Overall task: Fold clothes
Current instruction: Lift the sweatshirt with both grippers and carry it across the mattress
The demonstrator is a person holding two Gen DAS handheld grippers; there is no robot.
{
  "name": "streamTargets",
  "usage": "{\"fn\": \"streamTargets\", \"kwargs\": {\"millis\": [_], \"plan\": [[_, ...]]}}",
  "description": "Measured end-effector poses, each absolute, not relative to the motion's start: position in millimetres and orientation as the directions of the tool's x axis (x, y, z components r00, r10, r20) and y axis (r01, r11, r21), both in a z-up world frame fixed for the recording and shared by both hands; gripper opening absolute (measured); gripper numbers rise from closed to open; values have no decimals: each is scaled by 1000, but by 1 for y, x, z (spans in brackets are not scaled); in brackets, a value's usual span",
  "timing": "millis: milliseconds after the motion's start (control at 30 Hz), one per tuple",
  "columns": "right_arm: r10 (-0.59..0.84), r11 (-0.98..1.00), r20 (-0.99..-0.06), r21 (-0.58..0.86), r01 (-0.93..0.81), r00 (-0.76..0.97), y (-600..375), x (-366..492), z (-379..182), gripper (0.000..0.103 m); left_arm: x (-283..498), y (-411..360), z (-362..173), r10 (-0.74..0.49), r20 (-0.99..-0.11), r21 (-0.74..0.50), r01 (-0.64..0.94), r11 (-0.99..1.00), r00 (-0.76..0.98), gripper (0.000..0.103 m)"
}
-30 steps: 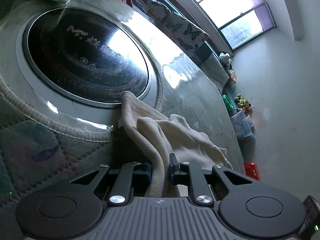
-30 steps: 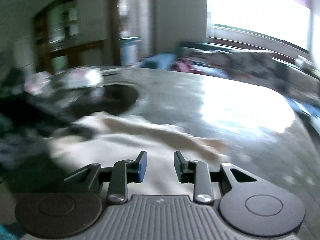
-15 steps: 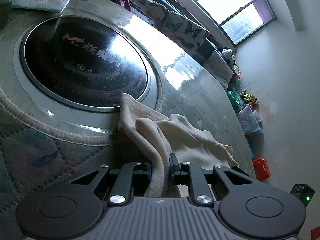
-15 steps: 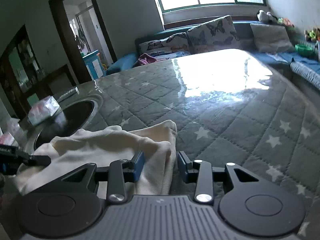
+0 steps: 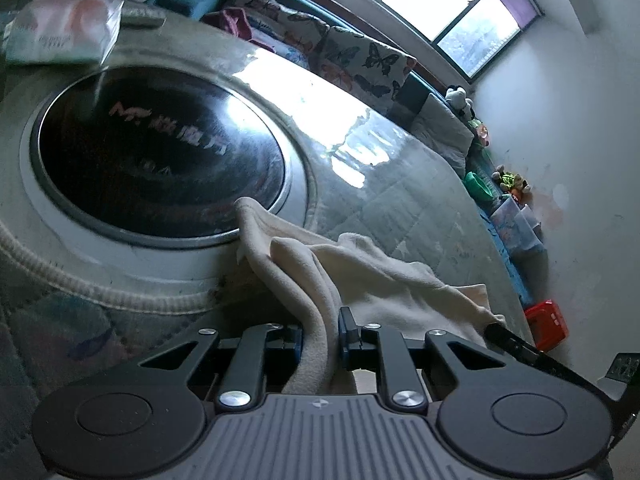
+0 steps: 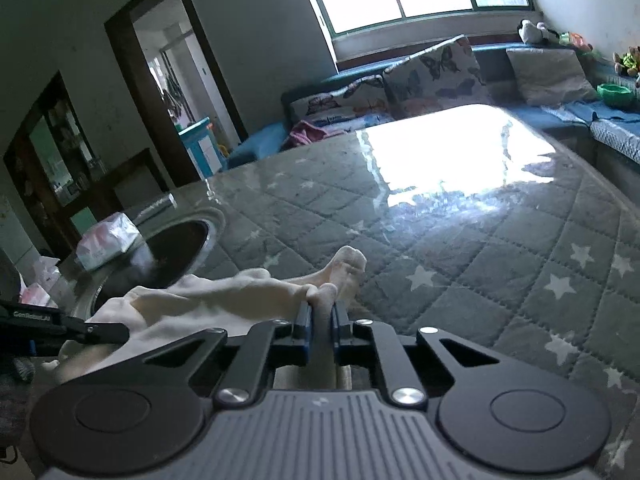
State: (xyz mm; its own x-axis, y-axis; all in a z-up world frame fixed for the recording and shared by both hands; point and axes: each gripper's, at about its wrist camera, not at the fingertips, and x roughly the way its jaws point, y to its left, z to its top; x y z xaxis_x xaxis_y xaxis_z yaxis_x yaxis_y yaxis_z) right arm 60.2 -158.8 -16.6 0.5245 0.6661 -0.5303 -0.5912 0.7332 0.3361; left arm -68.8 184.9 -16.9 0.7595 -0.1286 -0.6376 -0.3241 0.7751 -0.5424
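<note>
A cream-coloured garment [image 5: 360, 272] lies bunched on the grey quilted table cover [image 6: 500, 248]. My left gripper [image 5: 320, 330] is shut on one fold of it, the cloth running up between the blue pads. In the right wrist view the same cream garment [image 6: 224, 296] stretches leftward, and my right gripper [image 6: 321, 318] is shut on its near edge. A rounded end of the cloth sticks up just beyond the right fingertips. The left gripper's black body [image 6: 60, 326] shows at the left edge of that view.
A round black cooktop [image 5: 160, 152] set into the table lies just beyond the garment. A tissue pack [image 5: 60, 32] and a remote [image 6: 154, 206] sit at its far side. Sofas with butterfly cushions [image 6: 432, 72] ring the table; a red box [image 5: 546, 324] is on the floor.
My right gripper went from open, hovering over the garment, to shut on its edge. The left gripper kept its hold and shifted only slightly.
</note>
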Motion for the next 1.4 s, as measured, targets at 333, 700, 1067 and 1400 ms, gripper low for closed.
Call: {"fn": "streamTargets", "kwargs": {"millis": [333,700,1067,1400], "plan": [[664,744,-461,327,-582,589,-185,49,9,8,-52,155,6,-159,-601,-511,-224,830,783,16],[574,817,-450,266,-511,684,-228,64,25,7,-2,96,14,-231,-580,-498,-116,859,781,16],[455,890,-447,202,-408,770,-262,100,38,7,58,47,16,-289,-576,-490,-41,871,764,16],[375,927,-471,181,-328,799,-282,130,23,8,96,13,3,-314,-599,-469,-5,883,736,16]]}}
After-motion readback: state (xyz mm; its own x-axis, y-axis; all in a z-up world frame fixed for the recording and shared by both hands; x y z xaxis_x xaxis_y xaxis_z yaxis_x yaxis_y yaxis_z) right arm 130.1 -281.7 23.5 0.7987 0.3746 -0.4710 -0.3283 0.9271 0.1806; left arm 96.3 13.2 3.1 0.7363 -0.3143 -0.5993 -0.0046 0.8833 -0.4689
